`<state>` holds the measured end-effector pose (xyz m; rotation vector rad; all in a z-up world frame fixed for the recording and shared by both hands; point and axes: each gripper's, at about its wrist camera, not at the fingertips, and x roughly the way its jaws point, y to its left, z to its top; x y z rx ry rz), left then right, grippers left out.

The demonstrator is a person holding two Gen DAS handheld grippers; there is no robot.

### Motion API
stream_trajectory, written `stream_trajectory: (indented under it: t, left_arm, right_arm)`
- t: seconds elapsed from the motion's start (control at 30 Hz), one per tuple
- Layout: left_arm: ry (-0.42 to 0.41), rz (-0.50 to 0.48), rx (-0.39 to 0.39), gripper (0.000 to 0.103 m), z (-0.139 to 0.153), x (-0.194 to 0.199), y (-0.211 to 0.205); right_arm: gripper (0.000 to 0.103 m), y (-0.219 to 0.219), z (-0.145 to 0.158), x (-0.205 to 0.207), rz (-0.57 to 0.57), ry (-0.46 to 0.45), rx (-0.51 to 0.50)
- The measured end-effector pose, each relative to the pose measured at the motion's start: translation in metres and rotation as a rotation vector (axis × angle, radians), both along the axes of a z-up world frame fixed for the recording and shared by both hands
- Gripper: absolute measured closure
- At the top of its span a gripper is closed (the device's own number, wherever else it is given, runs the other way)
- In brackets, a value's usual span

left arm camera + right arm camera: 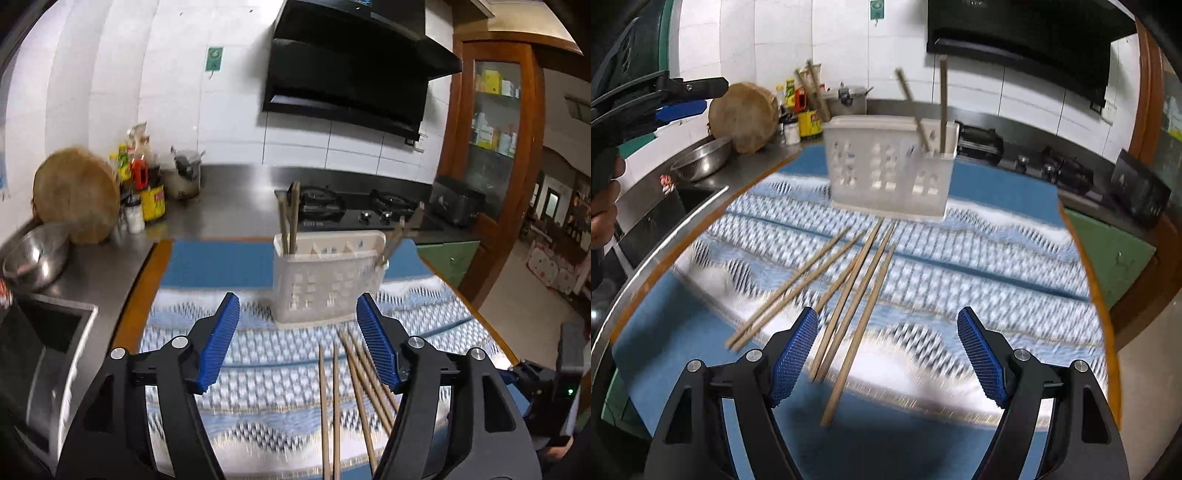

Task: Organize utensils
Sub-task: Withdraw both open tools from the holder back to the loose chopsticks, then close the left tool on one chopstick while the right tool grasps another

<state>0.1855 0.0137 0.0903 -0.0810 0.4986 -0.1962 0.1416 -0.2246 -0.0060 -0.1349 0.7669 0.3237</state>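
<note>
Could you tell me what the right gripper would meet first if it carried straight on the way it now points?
Probably the loose chopsticks on the patterned cloth: the open right gripper tilts down at them, well short of the white holder. Depth is unclear.

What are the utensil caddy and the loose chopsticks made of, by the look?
Utensil caddy: looks like white moulded plastic, semi-matte, with cut-out holes in its walls. Loose chopsticks: probably wood or bamboo, given the uniform tan colour and dull, unglossy surface; grain is too blurred to confirm.
</note>
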Motion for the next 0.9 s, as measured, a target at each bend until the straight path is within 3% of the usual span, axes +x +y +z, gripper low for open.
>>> stream_trajectory:
  t: [0.33,0.67,0.8,0.9]
  left_arm:
    - [0.102,0.03,0.012,0.035,-0.069,-0.039,0.013]
    - [0.206,-0.002,0.047,0.038,-0.116,-0.049,0.008]
    - [0.268,-0.033,0.049,0.054,-0.135,-0.046,0.002]
    - [0.304,-0.061,0.057,0.064,-0.145,-0.043,-0.007]
  right_arm:
    - [0.05,0.021,-0.053,-0.021,-0.016,0.09,0.021]
    - [0.08,0.031,-0.072,-0.013,-0.037,0.118,-0.014]
    - [0.094,0.032,-0.073,-0.013,-0.043,0.108,-0.039]
    - [0.094,0.028,-0.072,-0.013,-0.049,0.105,-0.042]
